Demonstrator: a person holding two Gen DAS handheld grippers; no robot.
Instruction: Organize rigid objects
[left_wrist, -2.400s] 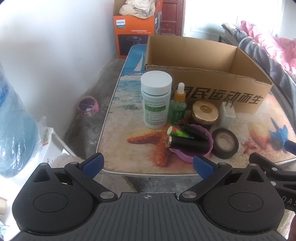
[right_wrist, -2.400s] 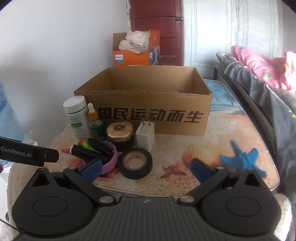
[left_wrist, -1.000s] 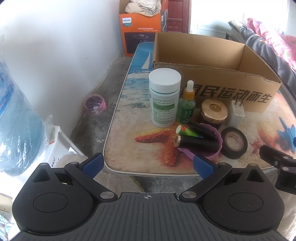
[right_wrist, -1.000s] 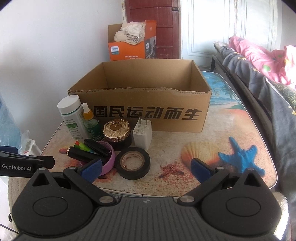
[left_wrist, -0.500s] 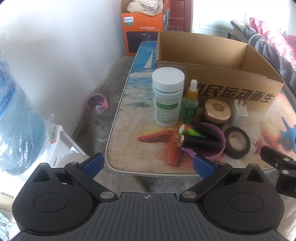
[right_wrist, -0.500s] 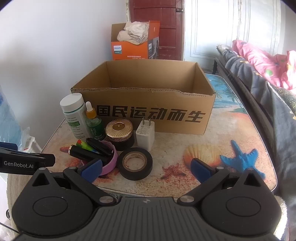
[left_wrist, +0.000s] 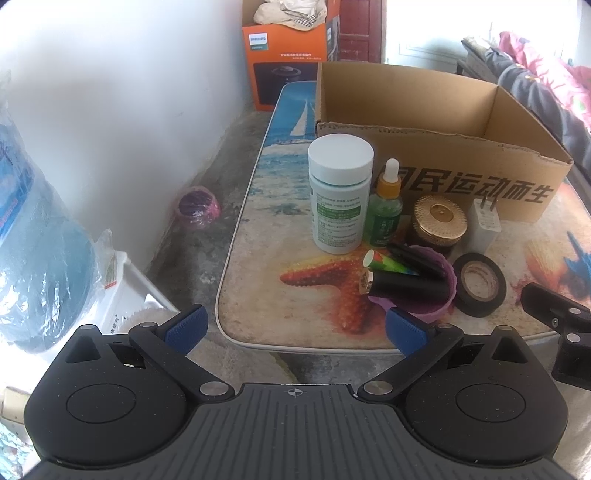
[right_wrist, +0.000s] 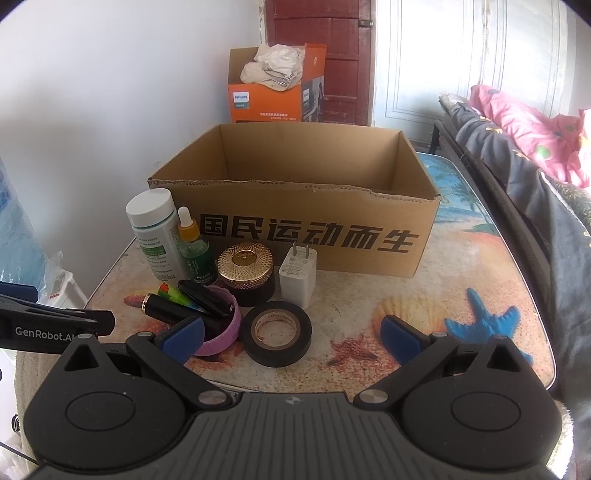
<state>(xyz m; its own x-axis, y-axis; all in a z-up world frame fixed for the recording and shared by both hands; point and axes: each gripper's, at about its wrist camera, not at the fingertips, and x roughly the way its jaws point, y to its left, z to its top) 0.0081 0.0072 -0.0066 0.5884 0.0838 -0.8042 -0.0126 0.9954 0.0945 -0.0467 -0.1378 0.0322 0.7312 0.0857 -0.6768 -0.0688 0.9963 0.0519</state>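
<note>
A beach-print desk (right_wrist: 461, 266) stands beside a white wall, with a bed on the right. An empty cardboard box (right_wrist: 314, 236) printed 国民运动而生 sits at its far side; behind stands an orange Philips carton (right_wrist: 266, 99). Near the box cluster a white bottle (left_wrist: 340, 192), dropper bottle (left_wrist: 386, 210), gold-lidded jar (right_wrist: 245, 271), charger (right_wrist: 298, 275), tape roll (right_wrist: 277, 332) and purple bowl (left_wrist: 439, 291). The left claw (left_wrist: 295, 326) and right claw (right_wrist: 291, 334) both hang spread wide, empty.

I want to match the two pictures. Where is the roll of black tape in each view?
Left wrist view: the roll of black tape lies right of centre, flat on the table, right of the purple bowl.
Right wrist view: the tape lies just left of centre, near the front table edge.
Shared landmark: the white charger stands just behind it.
</note>
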